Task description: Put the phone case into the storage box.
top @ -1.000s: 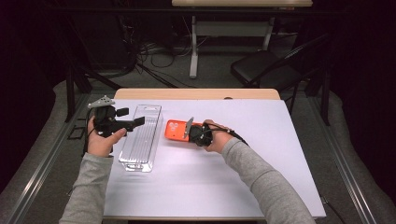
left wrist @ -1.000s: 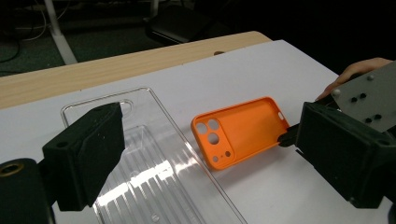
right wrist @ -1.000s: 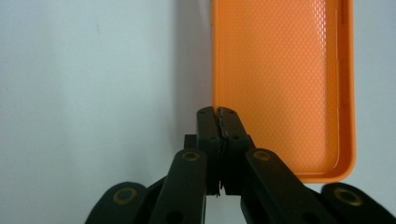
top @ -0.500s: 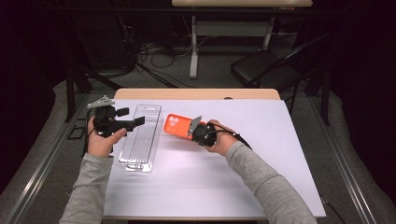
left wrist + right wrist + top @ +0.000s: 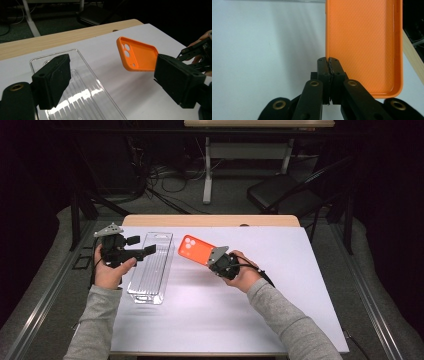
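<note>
Right gripper view: right claw (image 5: 329,60) pinches thin orange flexible plastic phone case (image 5: 364,47) by its side wall (light, bendy, best gripped at the rim); left claw (image 5: 110,82) wide, empty.

I see a bright orange phone case (image 5: 364,45) with a fine woven texture inside, clamped in my black right gripper (image 5: 329,61), and a clear ribbed plastic tray (image 5: 85,92) on the white table (image 5: 260,310) beneath my black left gripper (image 5: 110,80).

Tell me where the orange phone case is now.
In the high view the phone case is above the table's middle, pinched by its edge in the right gripper, just right of the clear tray.
</note>
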`<state>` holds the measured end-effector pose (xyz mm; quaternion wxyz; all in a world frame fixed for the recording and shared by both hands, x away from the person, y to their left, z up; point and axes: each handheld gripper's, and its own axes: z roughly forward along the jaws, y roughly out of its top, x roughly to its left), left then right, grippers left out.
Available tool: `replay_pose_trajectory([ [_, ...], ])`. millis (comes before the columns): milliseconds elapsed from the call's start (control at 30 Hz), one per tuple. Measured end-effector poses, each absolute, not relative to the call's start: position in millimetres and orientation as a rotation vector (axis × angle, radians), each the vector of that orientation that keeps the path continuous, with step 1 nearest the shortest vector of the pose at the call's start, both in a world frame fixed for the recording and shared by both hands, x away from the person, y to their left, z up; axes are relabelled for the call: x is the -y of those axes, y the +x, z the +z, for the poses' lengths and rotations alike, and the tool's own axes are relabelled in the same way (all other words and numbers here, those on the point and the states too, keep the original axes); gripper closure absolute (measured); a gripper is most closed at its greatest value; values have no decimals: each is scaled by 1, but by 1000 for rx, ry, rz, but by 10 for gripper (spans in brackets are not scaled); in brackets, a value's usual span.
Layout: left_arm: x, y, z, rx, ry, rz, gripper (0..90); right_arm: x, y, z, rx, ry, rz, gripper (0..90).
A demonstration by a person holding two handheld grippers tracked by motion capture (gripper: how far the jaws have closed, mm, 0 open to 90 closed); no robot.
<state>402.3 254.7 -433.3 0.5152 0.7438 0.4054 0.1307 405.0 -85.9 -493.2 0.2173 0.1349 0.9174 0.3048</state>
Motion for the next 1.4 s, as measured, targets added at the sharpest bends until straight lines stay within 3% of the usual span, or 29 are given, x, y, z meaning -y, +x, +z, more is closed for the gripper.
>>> replay_pose_trajectory([
  [1400,-217,382,-426,-862,1765,270,204,112,340,-495,-2192,630,1122,894],
])
